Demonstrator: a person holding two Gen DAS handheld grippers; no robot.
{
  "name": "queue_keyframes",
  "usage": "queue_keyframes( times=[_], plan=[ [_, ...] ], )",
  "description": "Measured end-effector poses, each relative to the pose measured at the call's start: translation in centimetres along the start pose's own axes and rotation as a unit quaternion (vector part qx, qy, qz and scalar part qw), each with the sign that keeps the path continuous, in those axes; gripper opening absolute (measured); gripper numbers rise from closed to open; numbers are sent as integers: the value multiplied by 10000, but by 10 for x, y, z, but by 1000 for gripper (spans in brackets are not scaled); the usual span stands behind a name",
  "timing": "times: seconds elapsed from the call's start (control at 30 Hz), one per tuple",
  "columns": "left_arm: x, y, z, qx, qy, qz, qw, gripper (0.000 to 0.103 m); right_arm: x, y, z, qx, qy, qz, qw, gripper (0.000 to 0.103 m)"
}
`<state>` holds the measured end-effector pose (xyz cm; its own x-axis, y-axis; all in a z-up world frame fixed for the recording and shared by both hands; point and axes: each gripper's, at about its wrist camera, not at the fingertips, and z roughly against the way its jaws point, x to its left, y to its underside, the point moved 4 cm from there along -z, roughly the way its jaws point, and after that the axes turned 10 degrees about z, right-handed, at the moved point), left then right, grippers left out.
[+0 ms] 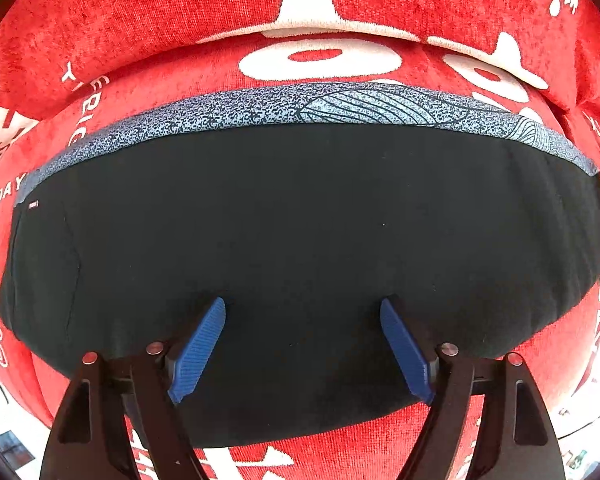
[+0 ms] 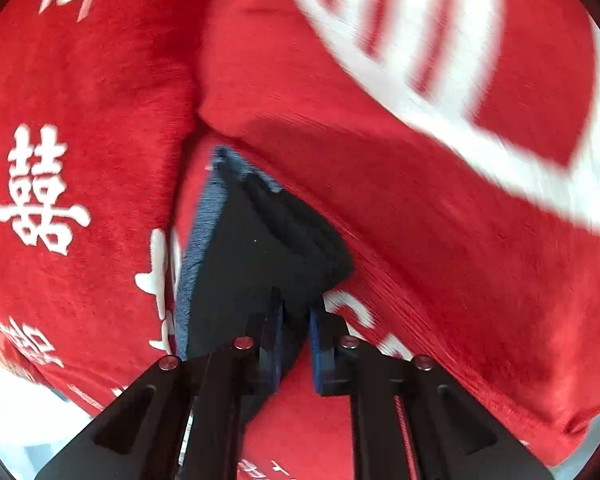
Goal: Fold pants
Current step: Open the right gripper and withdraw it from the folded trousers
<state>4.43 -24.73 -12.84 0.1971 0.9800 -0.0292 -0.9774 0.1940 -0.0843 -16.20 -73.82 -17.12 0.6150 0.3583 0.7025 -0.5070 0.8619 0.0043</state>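
Pants (image 1: 300, 248): black, folded into a broad flat bundle, lying on the red cover (image 1: 140, 12) in the left wrist view.
Band (image 1: 340, 106): speckled blue-grey strip with leaf outlines, running along the far edge of the pants.
Tag (image 1: 33, 204): small, light, at the far left corner of the pants.
Left gripper (image 1: 302, 344): jaws spread wide, blue pads (image 1: 198, 350) over the near part of the pants, nothing between them.
Cover in this view: red plush with white letters and shapes, a fold ridge beyond the pants.
Pants (image 2: 256, 264) in the right wrist view: seen end-on as a dark wedge, blue-grey strip along the left side, lying in the hollow between two red cover folds.
Right gripper (image 2: 296, 344): jaws drawn close, pinching the near corner of the pants.
Cover (image 2: 80, 80) here: white characters at left, a blurred white pattern at upper right.
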Motion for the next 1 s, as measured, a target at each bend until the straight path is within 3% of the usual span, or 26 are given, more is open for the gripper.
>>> queue_keyframes(
  times=[0.1,0.2,0.27,0.4,0.53,0.77,0.83,0.87,1.0],
  plan=[
    [0,1,-3,-44,-23,-6,10000,82,6,0,-6,250,680,865,9936,13],
    [3,2,-3,-7,-40,33,10000,82,-3,2,-11,189,629,599,9960,18],
    [3,-3,-6,17,-78,-5,10000,83,-1,9,-2,92,1009,570,9932,42],
    [-1,-5,-2,108,-162,-82,9998,84,4,24,20,130,1401,612,9882,47],
    [-7,-9,6,137,-241,-175,9995,84,23,55,34,280,1642,954,9814,64],
    [-23,1,37,46,138,-353,9993,84,76,119,10,663,1552,1595,9727,75],
    [-27,3,40,114,189,-373,9991,92,91,133,-1,762,1496,1738,9704,79],
    [-29,5,41,134,197,-403,9989,102,99,140,-6,805,1480,1837,9684,79],
    [-32,17,45,206,261,-487,9983,102,125,162,-17,849,1485,2231,9597,85]
  ],
)
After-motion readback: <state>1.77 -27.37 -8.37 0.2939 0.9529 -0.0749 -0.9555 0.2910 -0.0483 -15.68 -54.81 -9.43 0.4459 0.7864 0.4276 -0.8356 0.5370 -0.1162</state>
